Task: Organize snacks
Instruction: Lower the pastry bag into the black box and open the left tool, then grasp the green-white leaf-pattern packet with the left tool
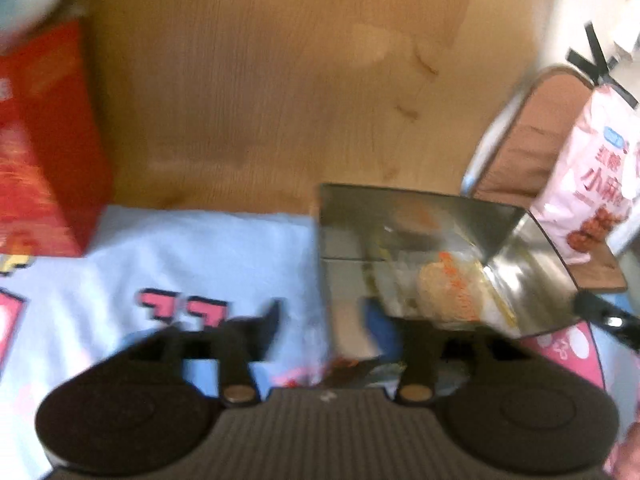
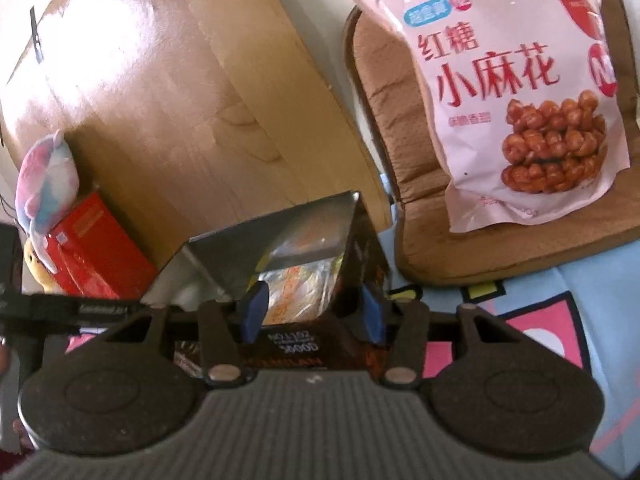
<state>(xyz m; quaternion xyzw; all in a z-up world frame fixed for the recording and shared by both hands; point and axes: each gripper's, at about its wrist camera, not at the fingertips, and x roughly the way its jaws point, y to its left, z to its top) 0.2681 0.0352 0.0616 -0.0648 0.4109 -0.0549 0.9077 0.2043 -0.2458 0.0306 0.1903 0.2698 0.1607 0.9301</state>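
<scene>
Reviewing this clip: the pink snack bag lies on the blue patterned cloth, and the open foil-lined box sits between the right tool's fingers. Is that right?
Not quite. The pink snack bag lies on the brown cushion, not on the blue patterned cloth; the right wrist view shows this plainly. The open foil-lined box does sit between the right tool's fingers.

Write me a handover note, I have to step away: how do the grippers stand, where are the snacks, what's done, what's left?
Left gripper: open, empty, at the open box.
Right gripper: jaws straddle the box; firm grip unclear.
Wrapped packet lies in the box. Pink snack bag lies on the brown cushion; red box stands left.
Done: packet boxed.
Left: probably bag and red box.
</scene>
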